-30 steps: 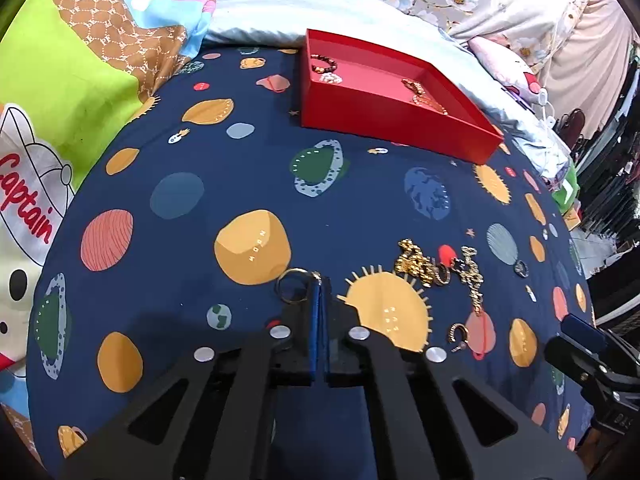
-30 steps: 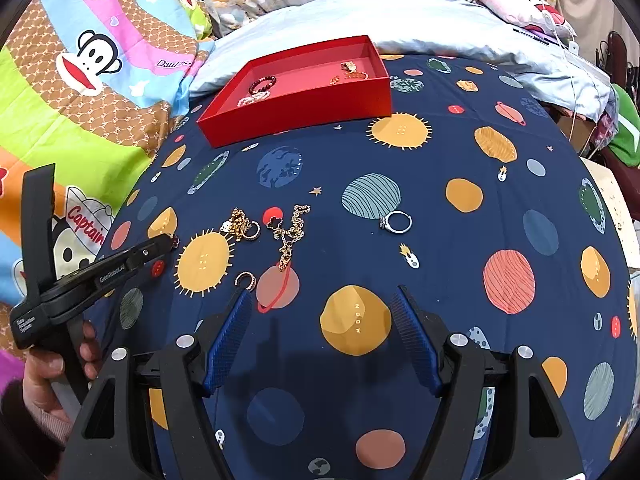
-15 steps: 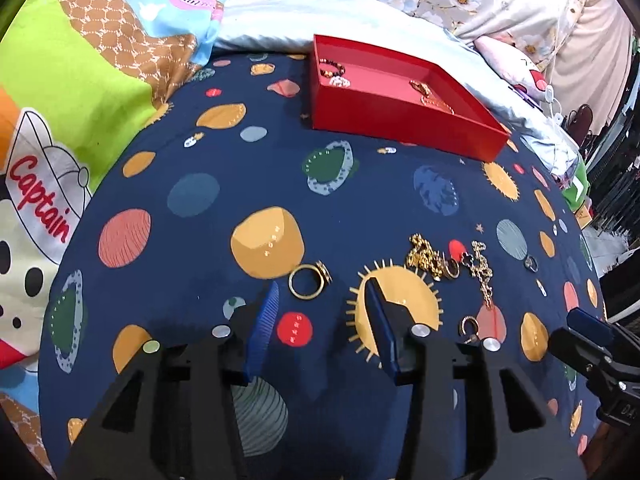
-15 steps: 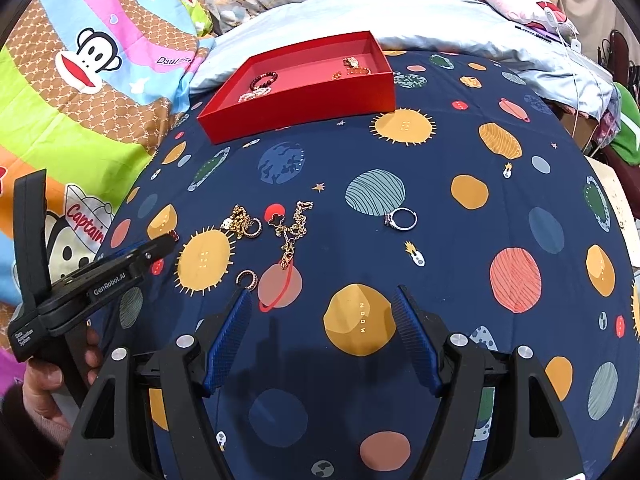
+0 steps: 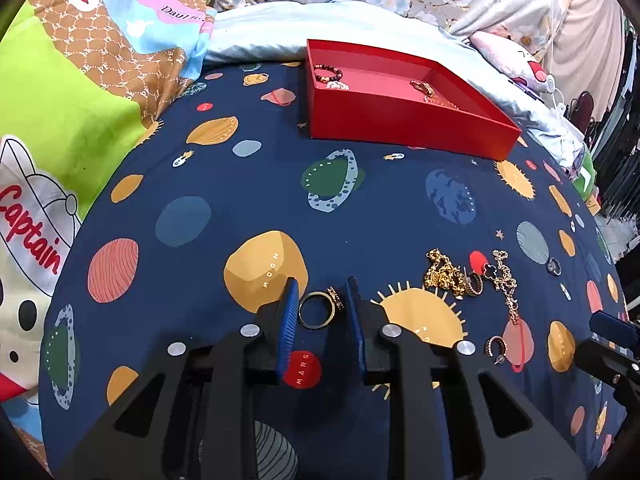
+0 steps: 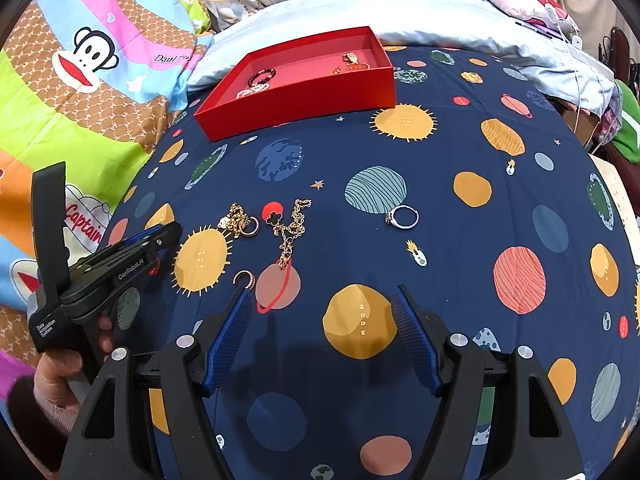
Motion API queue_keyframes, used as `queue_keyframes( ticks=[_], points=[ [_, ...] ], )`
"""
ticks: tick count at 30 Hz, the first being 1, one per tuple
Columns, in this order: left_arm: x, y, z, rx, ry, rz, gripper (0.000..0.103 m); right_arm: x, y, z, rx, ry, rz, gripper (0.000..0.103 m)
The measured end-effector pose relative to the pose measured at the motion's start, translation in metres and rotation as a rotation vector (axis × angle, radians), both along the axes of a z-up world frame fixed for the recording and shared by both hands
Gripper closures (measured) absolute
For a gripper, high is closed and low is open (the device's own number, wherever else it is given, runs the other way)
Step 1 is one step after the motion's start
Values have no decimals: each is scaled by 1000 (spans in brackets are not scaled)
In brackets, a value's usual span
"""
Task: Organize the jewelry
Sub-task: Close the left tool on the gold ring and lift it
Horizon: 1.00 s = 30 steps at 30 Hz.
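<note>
Planet-print bedspread (image 5: 260, 184) carrying a red tray (image 5: 408, 120) far ahead of the left gripper (image 5: 322, 304). Its jaws, just closing, flank the gold ring (image 5: 318, 312), seemingly not yet pinching. Right gripper (image 6: 324, 308) gapes wide, empty.

Gold ring (image 5: 318, 311) between left gripper (image 5: 322, 300) pads

Ring (image 5: 318, 311) between left claw (image 5: 321, 300) fingers on the bedspread (image 5: 248, 196); chains (image 5: 450, 276) to its right; tray (image 5: 408, 120) far behind
</note>
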<state>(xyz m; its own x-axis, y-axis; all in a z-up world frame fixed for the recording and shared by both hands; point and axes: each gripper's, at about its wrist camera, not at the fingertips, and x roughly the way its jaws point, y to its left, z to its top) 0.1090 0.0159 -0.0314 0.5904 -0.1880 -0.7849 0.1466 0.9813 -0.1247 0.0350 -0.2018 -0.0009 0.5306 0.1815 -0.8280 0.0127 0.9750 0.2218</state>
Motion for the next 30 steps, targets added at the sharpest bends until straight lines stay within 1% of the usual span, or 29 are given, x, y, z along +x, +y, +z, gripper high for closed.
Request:
queue_keyframes(
  ticks=[2,3,4,6,12,15,16,17,25,27,30],
  points=[
    [-1,1,0,-8,1,0,82,0,0,0,-1,-1,2,32],
    [-3,1,1,-13,-2,-1,86,0,0,0,-1,-2,2,32],
    [-4,2,4,-21,-5,-4,94,0,0,1,0,-3,3,32],
    [-6,3,8,-43,2,-8,98,0,-1,1,1,-4,1,32],
    [-9,3,3,-44,22,-9,97,-1,-3,3,1,-7,-3,32],
    [-11,4,2,-43,24,-11,94,-1,-3,3,1,-7,-3,32],
    [-11,3,1,-42,27,-16,90,-1,-3,3,2,-6,-3,32],
    [-12,3,0,-41,26,-20,89,-1,-3,3,3,-5,-4,32],
    [-18,1,0,-34,20,-18,89,0,0,2,2,-3,5,32],
    [-18,1,0,-33,21,-14,93,0,0,2,4,-3,4,32],
    [-17,1,1,-57,33,-15,93,0,0,2,3,-4,4,32]
  ],
)
